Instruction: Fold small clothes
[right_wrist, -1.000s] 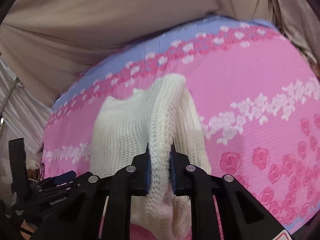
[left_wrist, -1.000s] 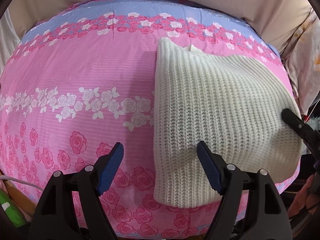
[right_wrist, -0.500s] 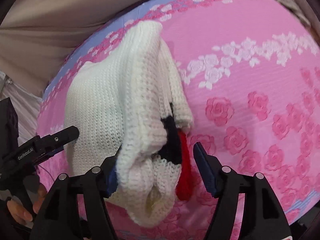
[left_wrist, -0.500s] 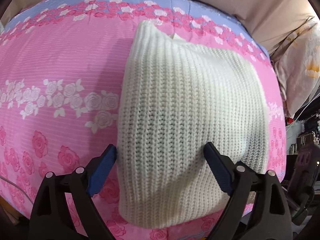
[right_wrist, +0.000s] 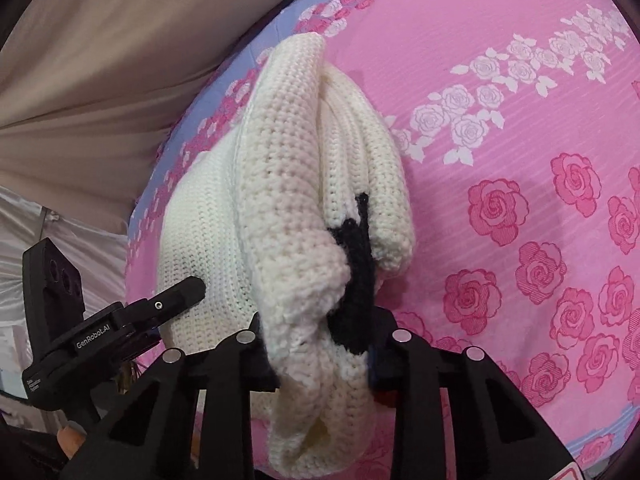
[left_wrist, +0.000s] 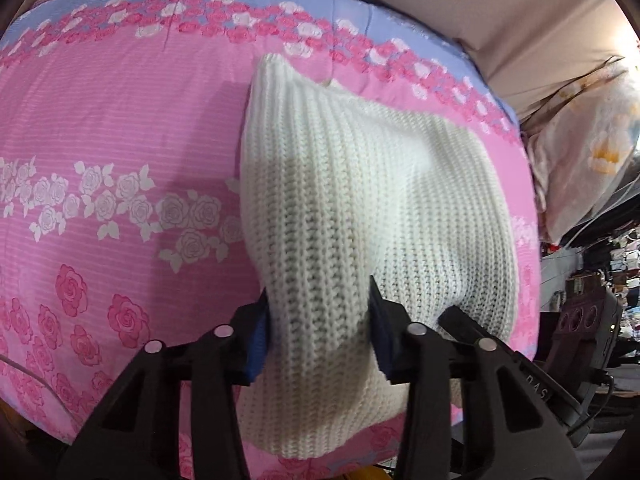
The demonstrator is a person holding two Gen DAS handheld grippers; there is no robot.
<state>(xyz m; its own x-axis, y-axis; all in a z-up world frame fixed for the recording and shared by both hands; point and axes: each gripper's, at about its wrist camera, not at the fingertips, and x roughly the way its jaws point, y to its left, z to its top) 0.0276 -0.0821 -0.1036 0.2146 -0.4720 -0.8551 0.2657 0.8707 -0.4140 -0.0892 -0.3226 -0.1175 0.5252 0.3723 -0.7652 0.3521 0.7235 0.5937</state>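
A cream knit sweater (left_wrist: 360,208) lies folded on the pink rose-print bedspread (left_wrist: 100,128), its near end bunched. My left gripper (left_wrist: 318,332) is shut on the sweater's near left edge, the knit pinched between the blue pads. In the right wrist view the sweater (right_wrist: 280,184) shows as stacked folds with a black knit patch (right_wrist: 354,276). My right gripper (right_wrist: 320,356) is shut on that thick near edge. The left gripper (right_wrist: 176,300) shows at the lower left there, touching the sweater.
A beige sheet (left_wrist: 500,12) hangs behind the bed. A floral pillow (left_wrist: 592,148) lies off the right side, with cluttered dark items (left_wrist: 592,320) below it. The bed's near edge runs just under both grippers.
Both grippers moved forward and closed on the sweater's near edge. Half a second ago both stood open around it; the right had let go of its earlier pinch.
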